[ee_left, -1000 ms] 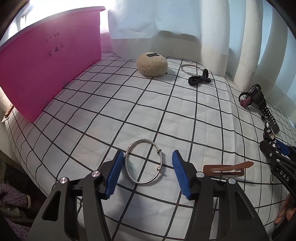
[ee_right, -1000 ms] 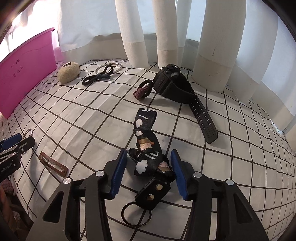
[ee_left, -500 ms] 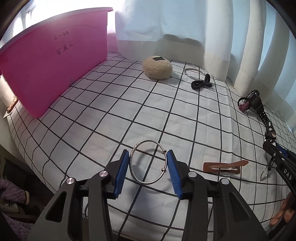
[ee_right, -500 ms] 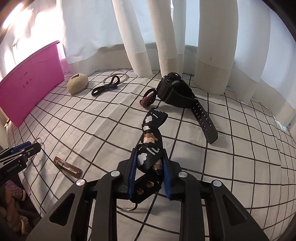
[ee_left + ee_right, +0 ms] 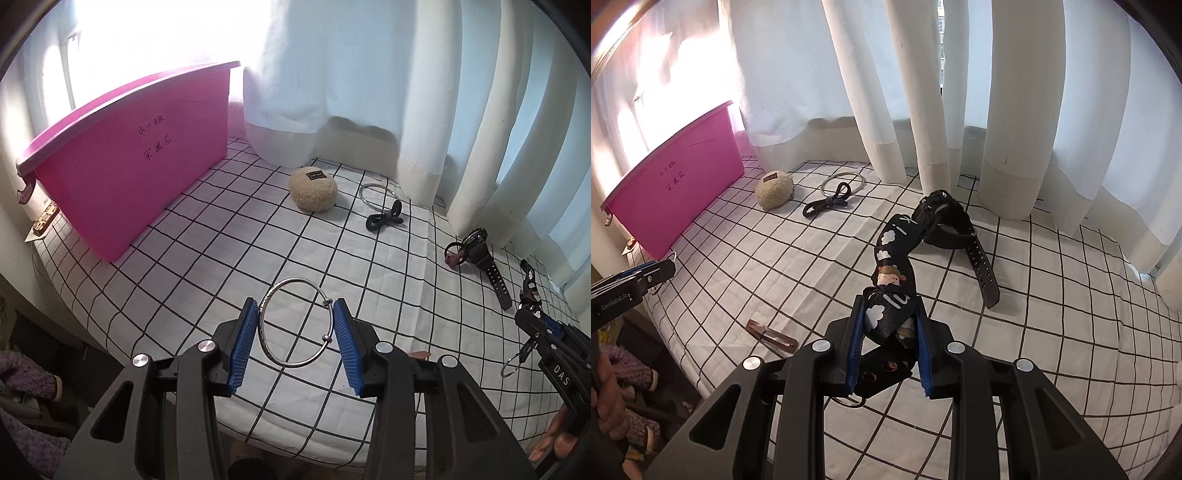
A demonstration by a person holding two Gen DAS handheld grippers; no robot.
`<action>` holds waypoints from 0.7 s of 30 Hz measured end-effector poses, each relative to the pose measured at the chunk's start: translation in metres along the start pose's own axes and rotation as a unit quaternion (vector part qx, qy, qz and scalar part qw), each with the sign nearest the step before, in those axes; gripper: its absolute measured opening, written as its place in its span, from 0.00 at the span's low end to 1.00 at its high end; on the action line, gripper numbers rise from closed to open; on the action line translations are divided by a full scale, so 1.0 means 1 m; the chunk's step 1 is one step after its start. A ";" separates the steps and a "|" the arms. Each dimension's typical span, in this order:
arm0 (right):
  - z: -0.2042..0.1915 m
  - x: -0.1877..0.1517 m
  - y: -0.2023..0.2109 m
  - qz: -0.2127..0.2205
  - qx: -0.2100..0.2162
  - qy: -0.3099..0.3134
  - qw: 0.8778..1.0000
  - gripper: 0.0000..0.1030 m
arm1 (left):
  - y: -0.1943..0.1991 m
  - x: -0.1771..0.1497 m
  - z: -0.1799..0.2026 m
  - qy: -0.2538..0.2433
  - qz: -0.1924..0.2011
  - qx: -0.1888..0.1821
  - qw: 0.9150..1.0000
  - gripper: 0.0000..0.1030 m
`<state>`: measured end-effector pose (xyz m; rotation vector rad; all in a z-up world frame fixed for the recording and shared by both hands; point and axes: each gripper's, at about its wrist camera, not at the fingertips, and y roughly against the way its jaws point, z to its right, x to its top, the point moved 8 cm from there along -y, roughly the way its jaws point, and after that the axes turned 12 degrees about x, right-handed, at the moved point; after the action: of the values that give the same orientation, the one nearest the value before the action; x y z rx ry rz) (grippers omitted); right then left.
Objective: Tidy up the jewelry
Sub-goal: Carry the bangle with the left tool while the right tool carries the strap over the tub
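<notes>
A: Largest first. What is on the list?

B: Checked bedsheet (image 5: 207, 236), white with black grid lines, covering the whole surface. White curtains (image 5: 1015, 110) hang along its far edge. Pink storage bin (image 5: 125, 177), handwriting on its side, at the far left of the sheet.

A: Mid-sized items?

B: Black wristwatch (image 5: 945, 218), lying flat near the curtains with its strap stretched out toward the near side. Cream fuzzy pouch (image 5: 313, 190), near the bin's corner. Beside it a thin silver hoop (image 5: 843, 183), with a black hair tie (image 5: 827, 203) lying partly across it. A mauve hair tie (image 5: 452, 257) sits against the watch. Brown hair clip (image 5: 772, 334), flat on the sheet between the two grippers.

A: Anything blocking the bin?

B: Only open sheet lies between the grippers and it.

A: And the grippers?

B: Left gripper (image 5: 298, 334), tilted downward, blue pads closed on a silver bangle (image 5: 293, 325); the bangle is lifted clear of the sheet, gripped across its width. Right gripper (image 5: 888, 334), likewise tilted down, jaws clamped on a black patterned keychain strap (image 5: 894, 273), its free end pointing up toward the watch. The strap's key ring (image 5: 851, 401) dangles below the pads.
</notes>
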<state>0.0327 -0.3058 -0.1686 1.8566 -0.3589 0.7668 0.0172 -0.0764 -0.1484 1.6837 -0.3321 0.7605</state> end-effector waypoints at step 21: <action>-0.153 0.154 0.013 0.059 0.112 0.103 0.987 0.24 | 0.075 0.117 -0.093 0.059 0.072 0.031 0.995 0.40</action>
<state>0.0883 -0.1567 -0.0210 1.9539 -0.2602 1.1077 0.0316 0.0137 -0.0083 1.6778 -0.3537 0.9814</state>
